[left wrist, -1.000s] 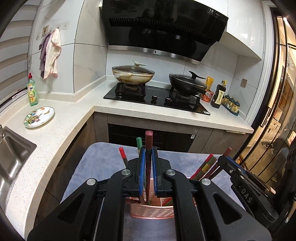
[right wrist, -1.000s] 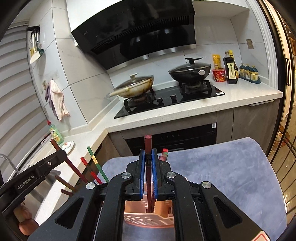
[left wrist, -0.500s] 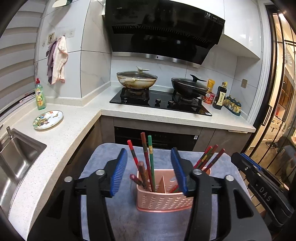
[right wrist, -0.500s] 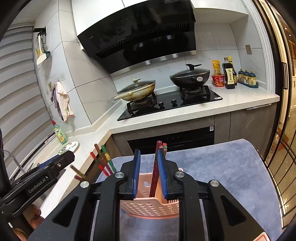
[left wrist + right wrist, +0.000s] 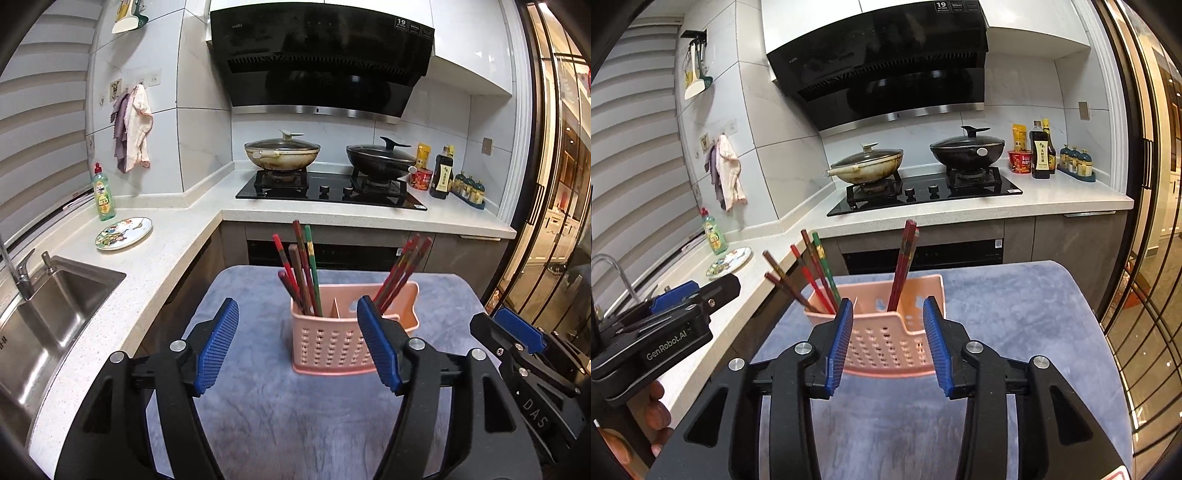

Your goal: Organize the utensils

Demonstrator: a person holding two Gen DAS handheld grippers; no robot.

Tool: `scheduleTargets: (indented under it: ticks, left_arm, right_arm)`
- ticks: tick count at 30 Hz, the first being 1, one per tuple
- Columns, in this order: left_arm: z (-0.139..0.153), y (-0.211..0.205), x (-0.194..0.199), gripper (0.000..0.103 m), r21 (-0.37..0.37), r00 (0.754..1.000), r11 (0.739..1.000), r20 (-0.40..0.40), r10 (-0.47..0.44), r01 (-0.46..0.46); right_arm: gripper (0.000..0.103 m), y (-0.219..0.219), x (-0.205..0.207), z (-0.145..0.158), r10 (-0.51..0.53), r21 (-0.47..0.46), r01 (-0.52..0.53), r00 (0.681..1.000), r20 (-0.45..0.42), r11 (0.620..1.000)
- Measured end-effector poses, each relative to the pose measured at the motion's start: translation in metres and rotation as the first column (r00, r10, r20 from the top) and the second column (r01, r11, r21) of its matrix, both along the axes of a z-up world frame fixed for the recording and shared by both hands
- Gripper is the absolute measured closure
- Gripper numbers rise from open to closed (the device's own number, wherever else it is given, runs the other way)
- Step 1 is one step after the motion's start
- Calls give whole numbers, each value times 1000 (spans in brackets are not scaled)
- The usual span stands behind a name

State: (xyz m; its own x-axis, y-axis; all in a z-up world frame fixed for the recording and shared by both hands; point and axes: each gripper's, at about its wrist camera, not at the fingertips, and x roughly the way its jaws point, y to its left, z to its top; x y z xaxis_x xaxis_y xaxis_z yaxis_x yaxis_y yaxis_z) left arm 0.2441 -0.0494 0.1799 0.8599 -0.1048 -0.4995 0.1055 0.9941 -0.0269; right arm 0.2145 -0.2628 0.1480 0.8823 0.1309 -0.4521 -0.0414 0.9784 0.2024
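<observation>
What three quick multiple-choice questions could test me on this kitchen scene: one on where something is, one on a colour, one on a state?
1. Where does the pink perforated plastic utensil holder stand?
A. in the steel sink
B. on the grey-blue cloth mat
C. on the black hob

2. What colour are the ribbed pads on the gripper fingers?
A. blue
B. yellow
C. white

3. What is between the fingers of the left gripper and the right gripper?
A. a chopstick each
B. a plate
C. nothing; both are open

Answers: 1 B, the holder sits on the mat. 2 A, the pads show blue in both views. 3 C, the red and brown chopsticks stand in the holder, clear of the pads.
</observation>
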Motion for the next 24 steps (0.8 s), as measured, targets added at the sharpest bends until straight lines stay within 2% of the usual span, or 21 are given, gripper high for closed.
scheduleTargets:
  ticks: [11, 24]
  left_arm:
    - [-17, 4, -32, 39, 17, 999, 1000, -47, 14, -13]
    - [-38, 10, -50, 39, 28, 994, 999, -105, 25, -22]
  right_arm:
    - [64, 0, -37, -15, -13, -30, 12, 999, -37, 999]
    - [64, 5, -57, -31, -20, -43, 17, 997, -70, 999]
